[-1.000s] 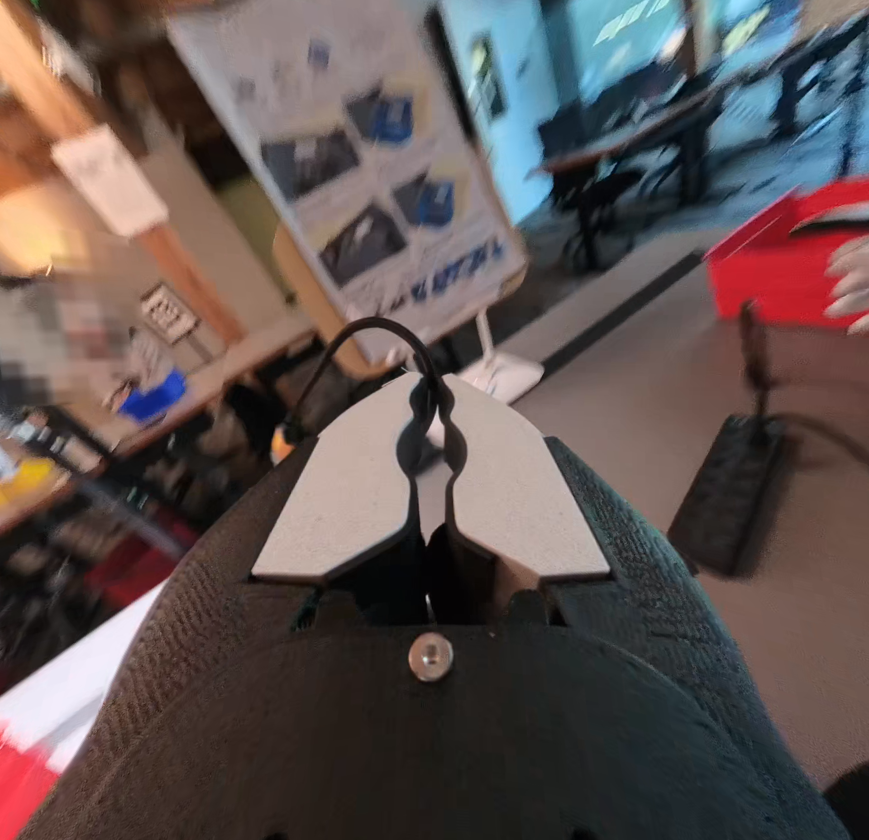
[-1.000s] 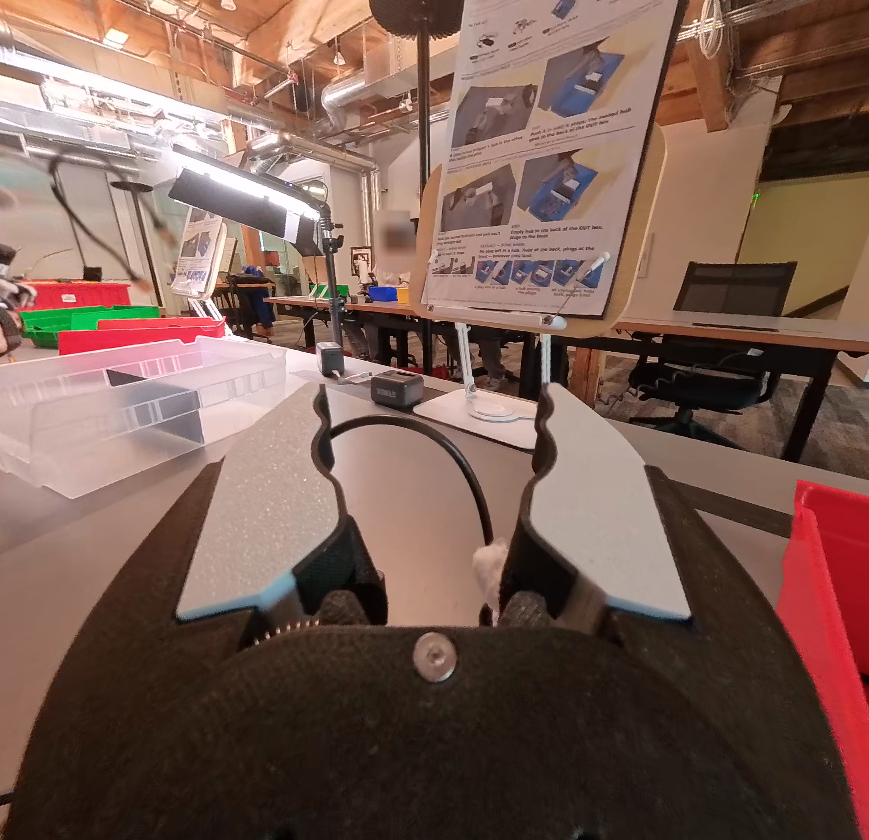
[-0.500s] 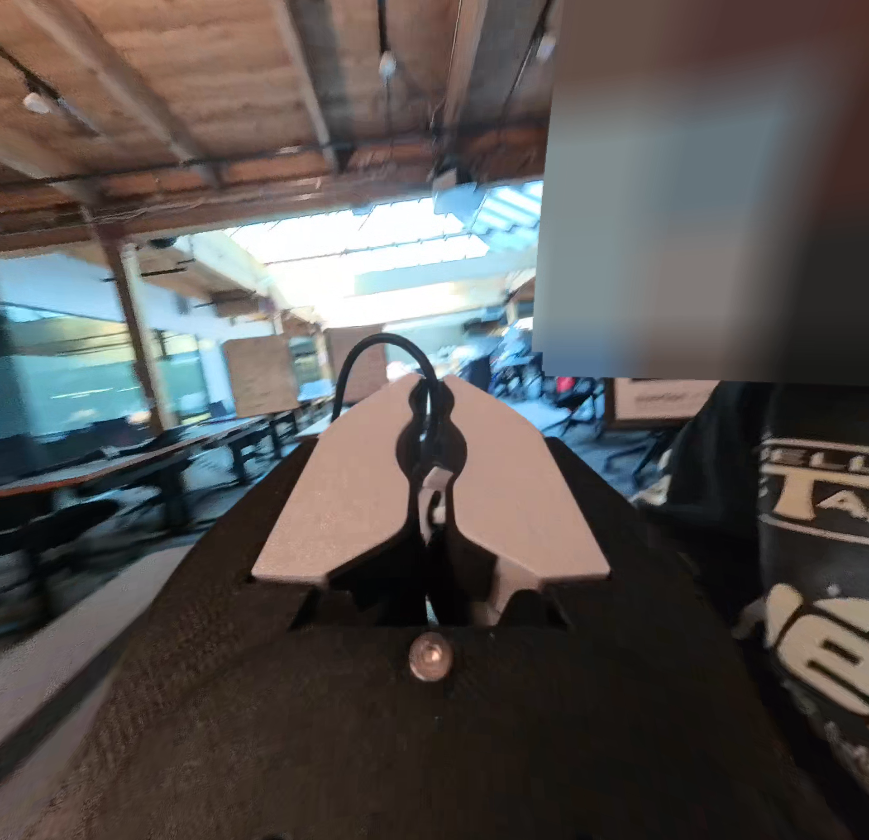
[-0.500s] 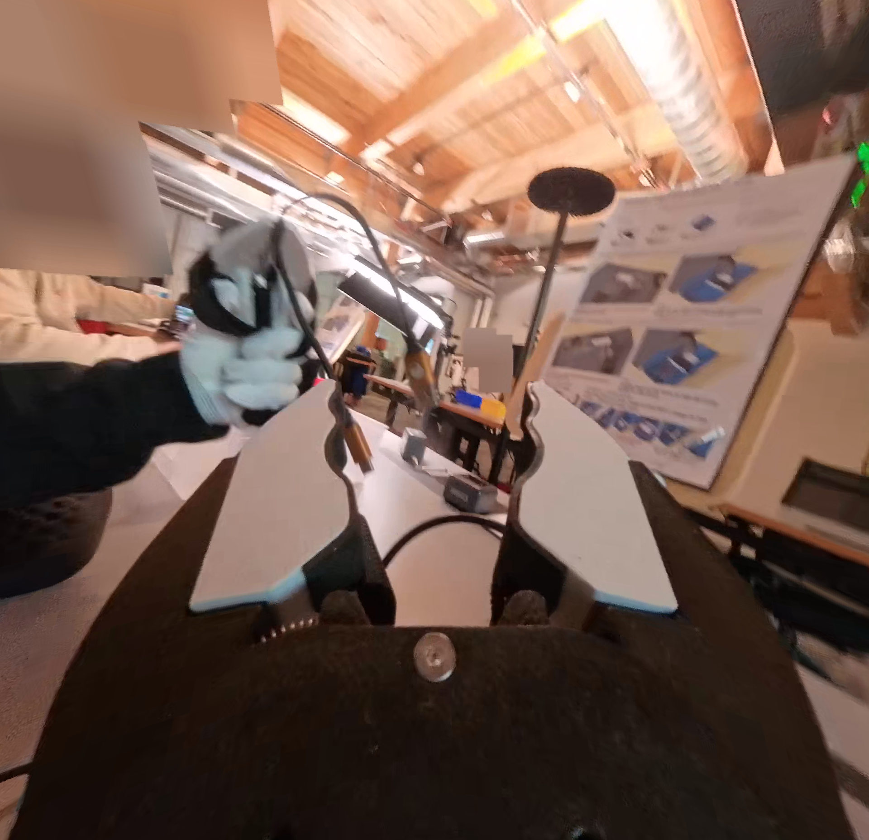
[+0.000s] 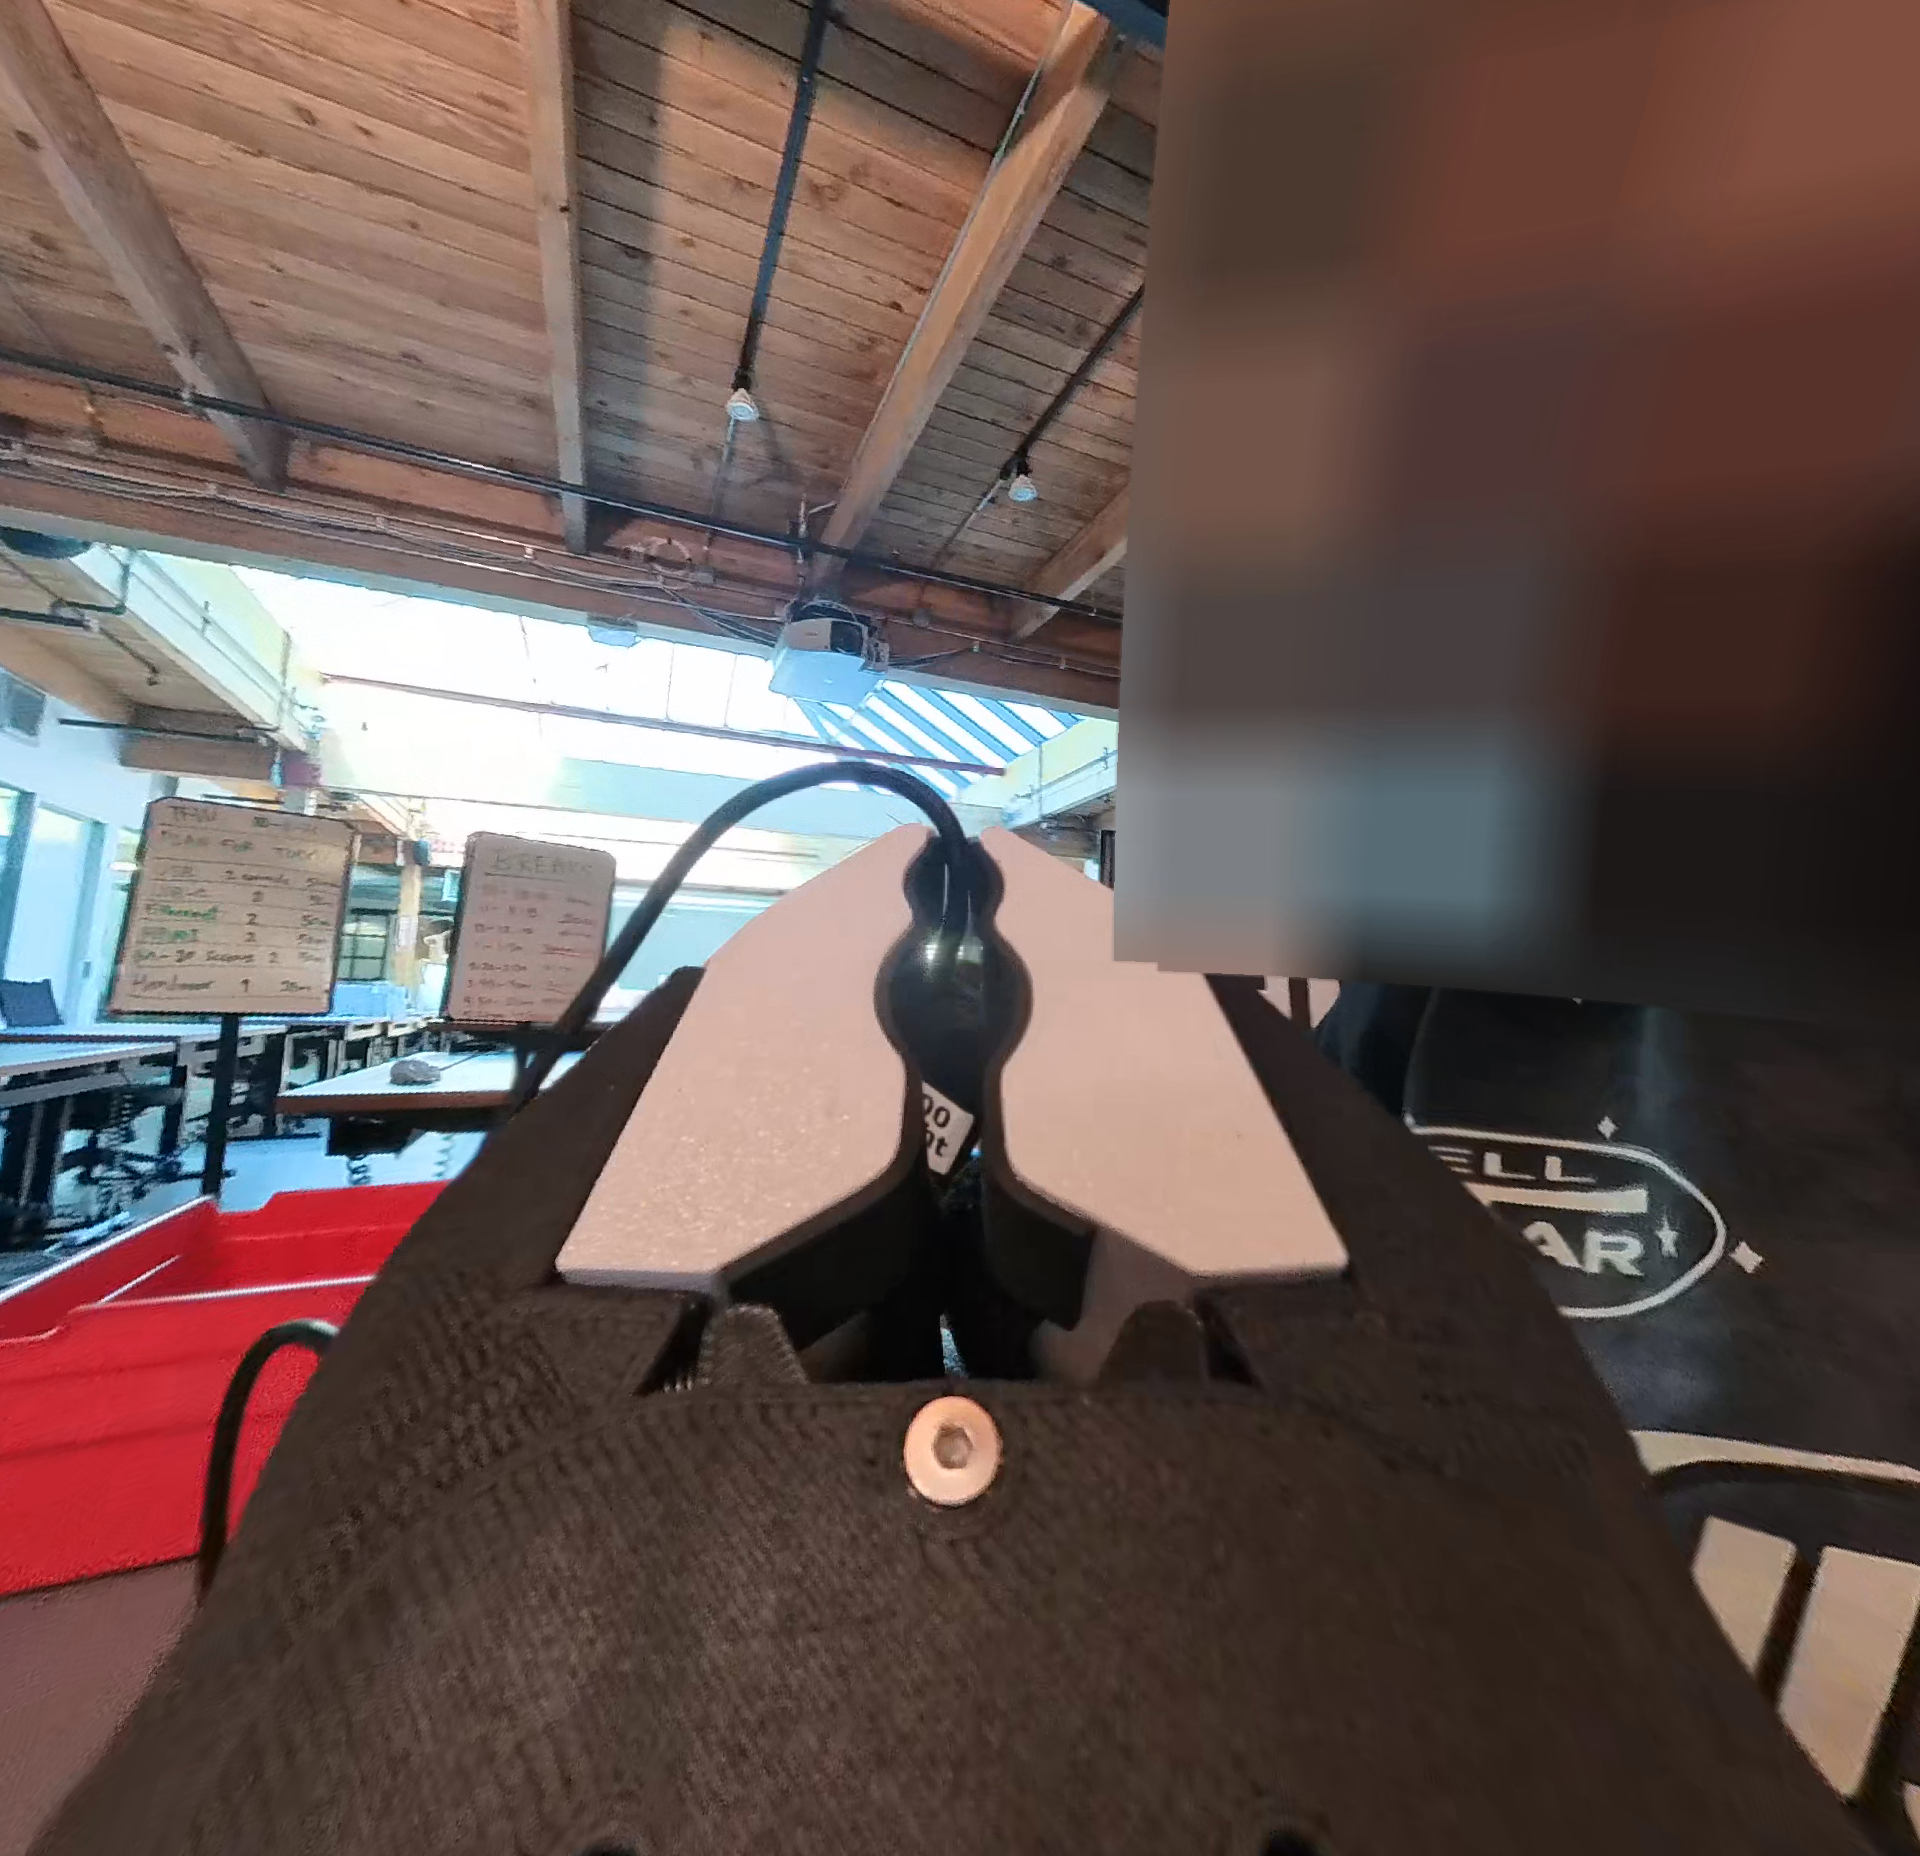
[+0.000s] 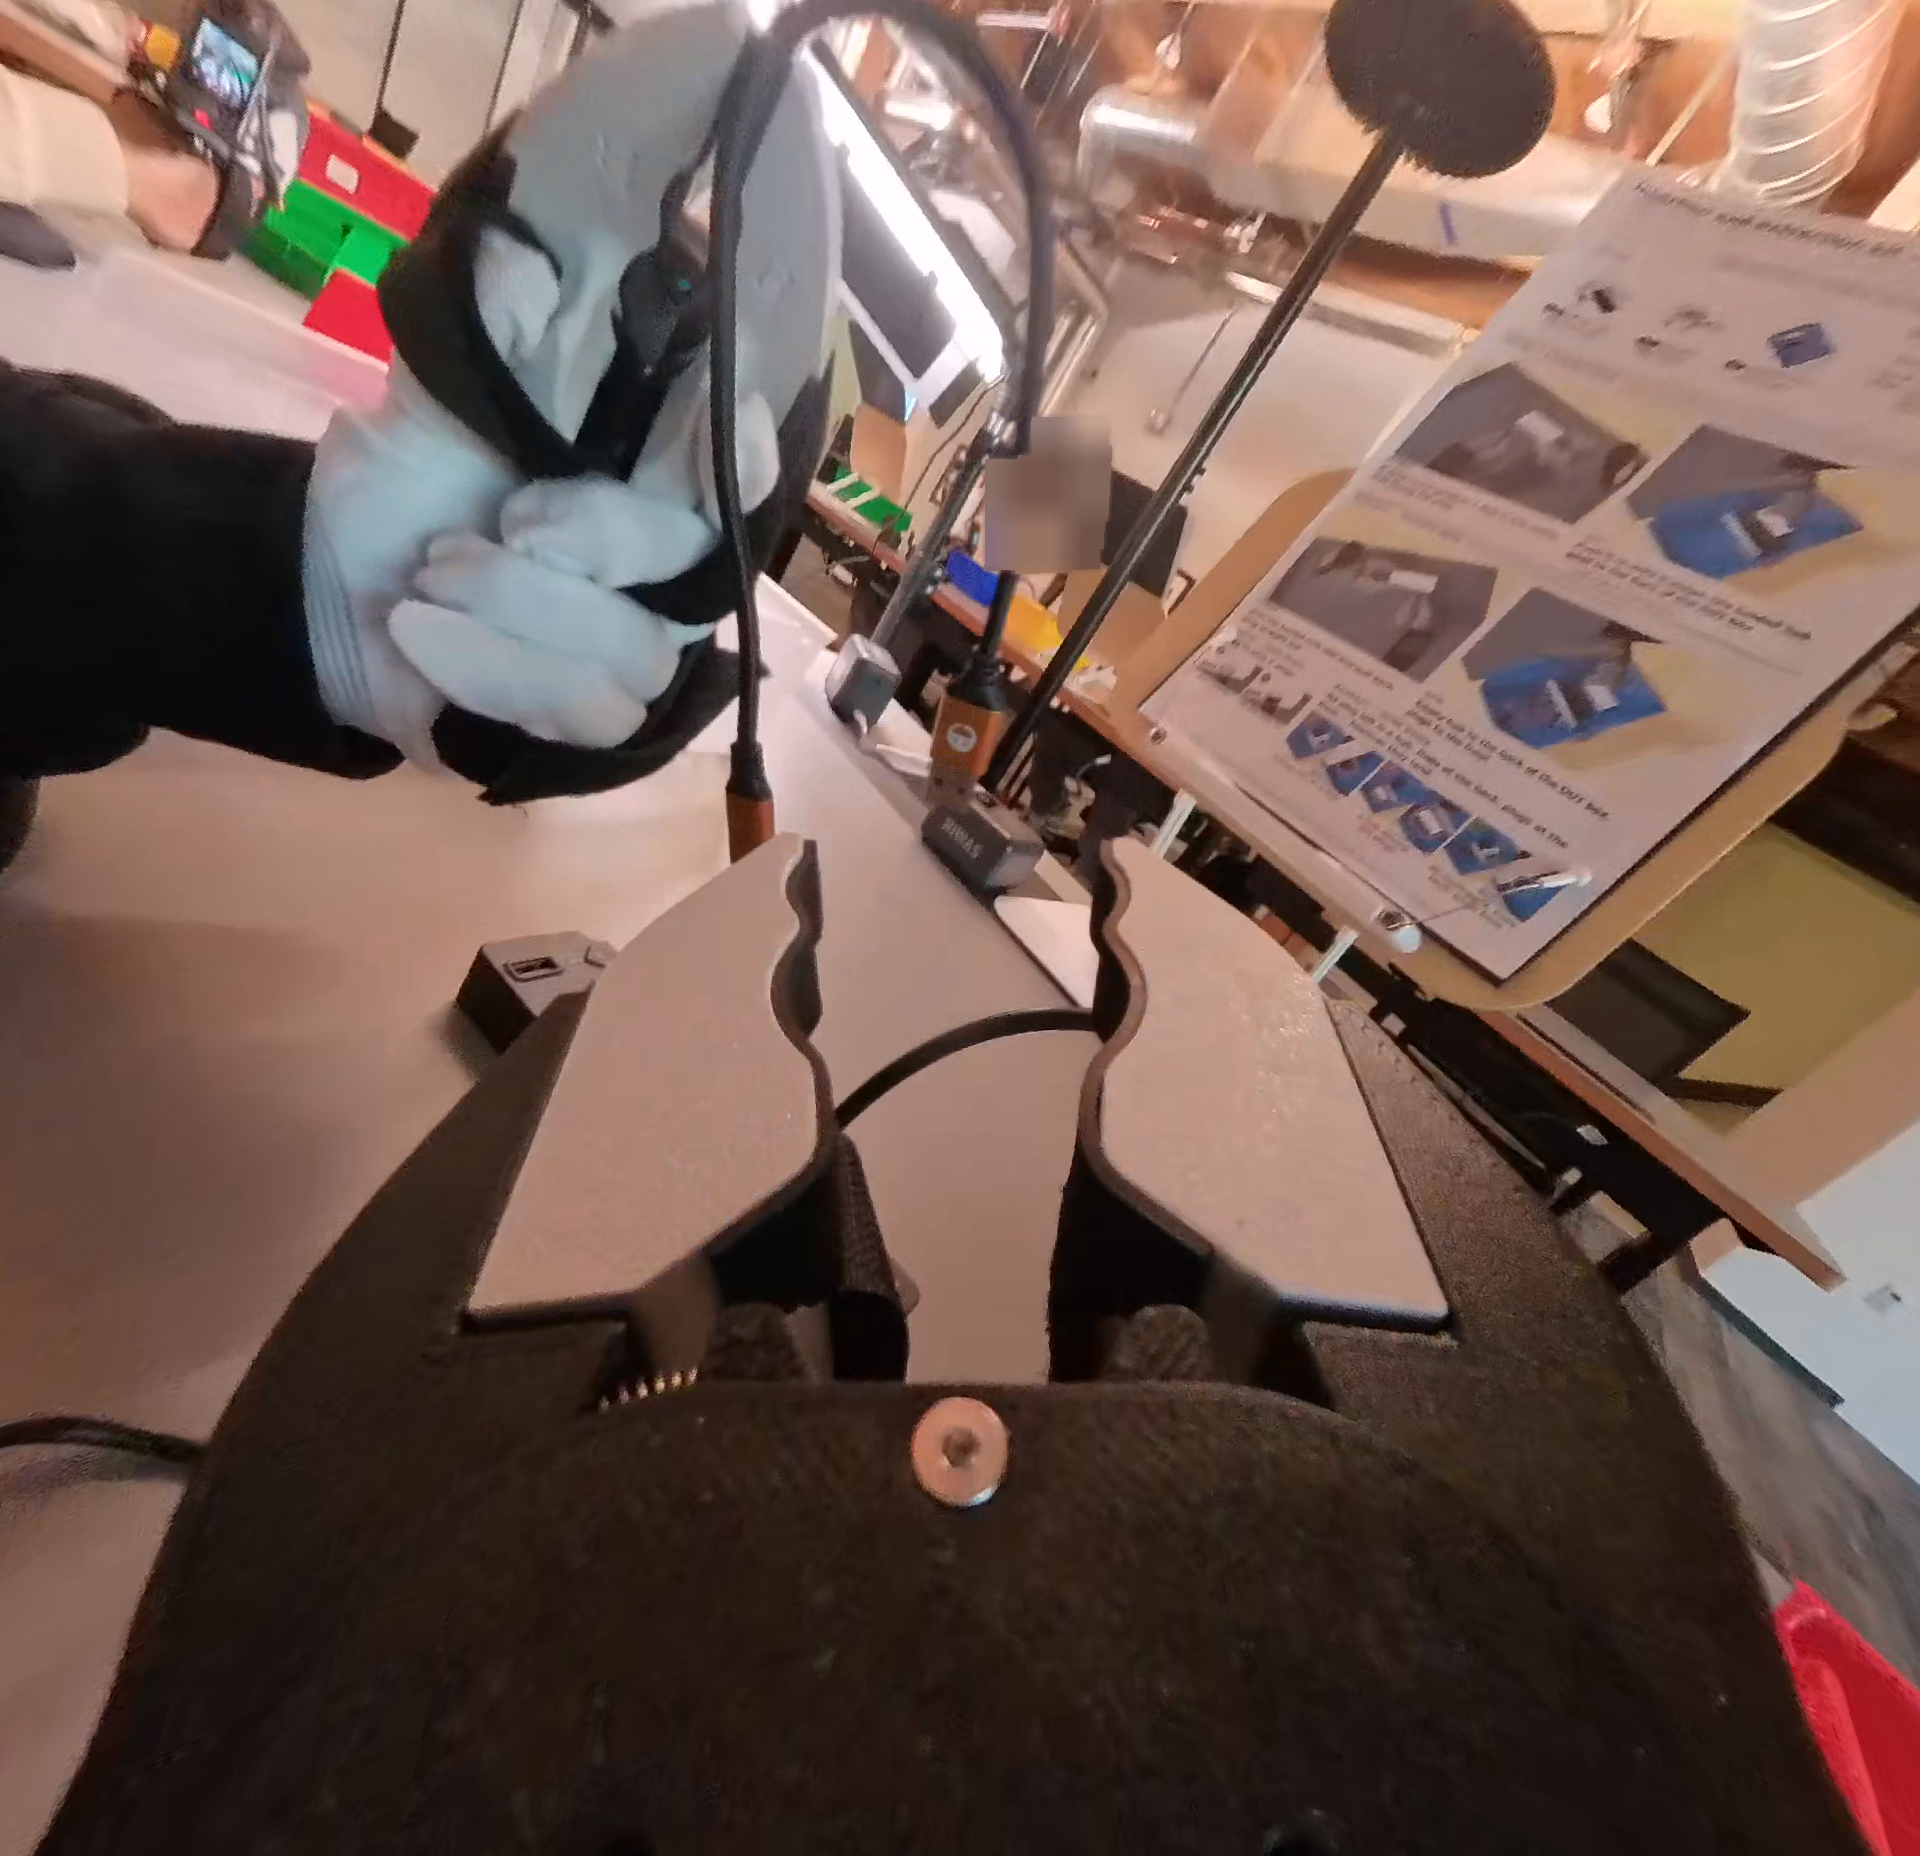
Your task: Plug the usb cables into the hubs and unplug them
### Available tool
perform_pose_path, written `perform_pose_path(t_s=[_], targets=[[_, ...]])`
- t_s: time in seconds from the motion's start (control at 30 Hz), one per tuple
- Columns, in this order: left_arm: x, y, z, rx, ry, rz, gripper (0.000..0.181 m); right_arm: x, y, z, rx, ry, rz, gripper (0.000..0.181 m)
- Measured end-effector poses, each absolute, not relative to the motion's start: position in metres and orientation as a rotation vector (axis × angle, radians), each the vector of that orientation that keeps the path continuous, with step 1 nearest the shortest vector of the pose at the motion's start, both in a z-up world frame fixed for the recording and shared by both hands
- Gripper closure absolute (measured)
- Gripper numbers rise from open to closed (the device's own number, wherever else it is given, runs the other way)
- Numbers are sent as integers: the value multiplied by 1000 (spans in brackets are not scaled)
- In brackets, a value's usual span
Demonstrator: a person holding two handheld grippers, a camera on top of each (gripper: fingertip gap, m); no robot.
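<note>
Right wrist view: black braided usb cable [image 6: 727, 518] hangs plug-down from the clamped left gripper [image 6: 665, 279] — just above-left of the empty, wide-open right gripper [image 6: 951, 902], nearer the small black hub [image 6: 525, 980]

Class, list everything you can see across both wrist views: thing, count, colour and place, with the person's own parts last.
cable: one, black with orange plugs, hanging from the left gripper above the table
hub: one, black, on the table left of the right gripper
small box: one, dark grey, farther back on the table
table: one, pale grey
instruction board: one, white on a wooden backing, right
red bin: one, lower left in the left view
whiteboards: two, background
left gripper: jaws shut on the cable
right gripper: jaws open
gloved hand: one, white glove
</note>
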State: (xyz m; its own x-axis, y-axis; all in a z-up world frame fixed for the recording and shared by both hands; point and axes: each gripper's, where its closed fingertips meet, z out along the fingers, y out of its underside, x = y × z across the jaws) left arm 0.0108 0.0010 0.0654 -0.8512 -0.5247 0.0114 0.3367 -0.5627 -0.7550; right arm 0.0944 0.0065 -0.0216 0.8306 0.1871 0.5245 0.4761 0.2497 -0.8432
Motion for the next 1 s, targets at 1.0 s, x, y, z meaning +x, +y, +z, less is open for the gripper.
perform_pose_path(t_s=[1.0], targets=[[23, -55, 27, -625, 1801, -1987, 163, 158, -7, -7, -1375, -308, -601, 168]])
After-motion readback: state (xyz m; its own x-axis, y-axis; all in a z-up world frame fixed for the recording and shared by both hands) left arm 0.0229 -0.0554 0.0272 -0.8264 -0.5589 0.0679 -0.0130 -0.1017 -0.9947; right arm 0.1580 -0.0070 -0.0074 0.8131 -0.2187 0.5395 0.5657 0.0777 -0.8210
